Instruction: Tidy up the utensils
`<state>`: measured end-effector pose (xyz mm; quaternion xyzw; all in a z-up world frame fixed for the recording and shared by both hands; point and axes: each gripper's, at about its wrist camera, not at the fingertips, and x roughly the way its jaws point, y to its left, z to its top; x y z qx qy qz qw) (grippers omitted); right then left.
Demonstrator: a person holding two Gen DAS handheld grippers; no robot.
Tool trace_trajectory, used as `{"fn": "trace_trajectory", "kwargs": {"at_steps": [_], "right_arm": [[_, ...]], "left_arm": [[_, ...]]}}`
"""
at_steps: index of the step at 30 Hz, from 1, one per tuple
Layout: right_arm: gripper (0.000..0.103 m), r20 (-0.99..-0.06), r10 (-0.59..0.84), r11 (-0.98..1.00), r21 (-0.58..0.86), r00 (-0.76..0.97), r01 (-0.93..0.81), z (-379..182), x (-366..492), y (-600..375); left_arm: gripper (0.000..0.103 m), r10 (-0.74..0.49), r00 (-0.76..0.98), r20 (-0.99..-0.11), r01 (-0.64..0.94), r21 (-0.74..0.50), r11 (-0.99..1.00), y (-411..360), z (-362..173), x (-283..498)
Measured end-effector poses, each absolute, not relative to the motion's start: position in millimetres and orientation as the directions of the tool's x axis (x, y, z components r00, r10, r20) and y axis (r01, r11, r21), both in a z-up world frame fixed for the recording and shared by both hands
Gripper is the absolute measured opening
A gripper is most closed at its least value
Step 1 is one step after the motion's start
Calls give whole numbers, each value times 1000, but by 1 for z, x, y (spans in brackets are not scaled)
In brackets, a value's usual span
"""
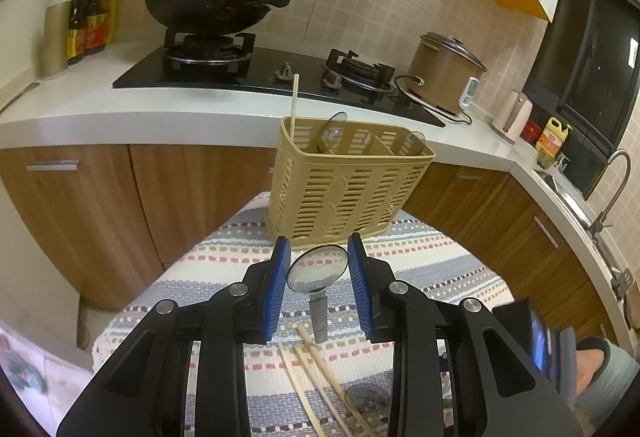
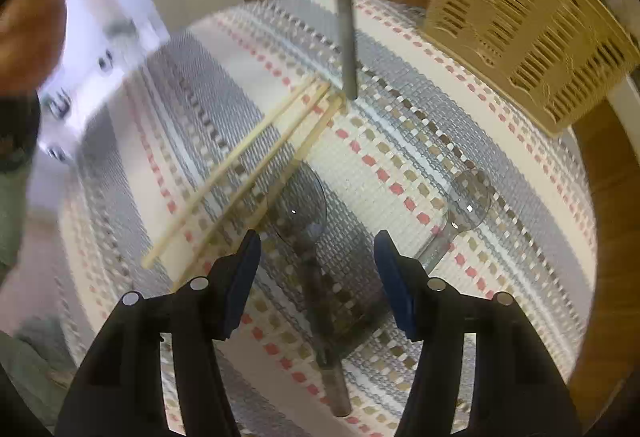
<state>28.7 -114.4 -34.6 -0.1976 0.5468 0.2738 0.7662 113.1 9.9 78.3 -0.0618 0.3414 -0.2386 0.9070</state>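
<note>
My left gripper (image 1: 318, 269) is shut on a clear grey plastic spoon (image 1: 317, 271), bowl between the blue pads, handle hanging down; that handle shows in the right wrist view (image 2: 347, 37). It is held above the striped cloth, in front of the beige slotted utensil basket (image 1: 340, 193), which holds two clear spoons and one chopstick (image 1: 295, 103). My right gripper (image 2: 316, 269) is open, low over a clear spoon (image 2: 310, 237) lying on the cloth. A second spoon (image 2: 460, 213) lies to its right. Three wooden chopsticks (image 2: 248, 165) lie to the left.
The striped cloth (image 2: 400, 157) covers a small table beside wooden cabinets. Behind stands a counter with a gas hob, a wok (image 1: 208, 11), a rice cooker (image 1: 444, 73), bottles and a sink tap (image 1: 616, 189). The basket (image 2: 528, 21) shows at the upper right in the right wrist view.
</note>
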Motion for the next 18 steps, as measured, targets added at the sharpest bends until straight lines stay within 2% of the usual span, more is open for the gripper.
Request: {"fn": "trace_trajectory", "kwargs": {"at_steps": [4,6,8,14,18], "right_arm": [[54,-953,210,764,19,220,-645,-40,37,-105],[38,-951,205,761,8,230,-649,-39,40,-101],[30,-952,220,764,33,211,-645,-36,44,-101],[30,-936,233,793,26,265,-609,-22,45,-118],[30,-862,315,829,46,397,-557,31,40,-148]], "left_arm": [[28,-475,650,-593,394,-271,878,8,77,113],[28,-474,649,-595,395,-269,879,7,77,112],[28,-470,649,-598,394,-264,880,7,77,112],[28,-476,654,-587,393,-274,878,10,79,113],[28,-499,682,-535,412,-282,866,14,101,112]]}}
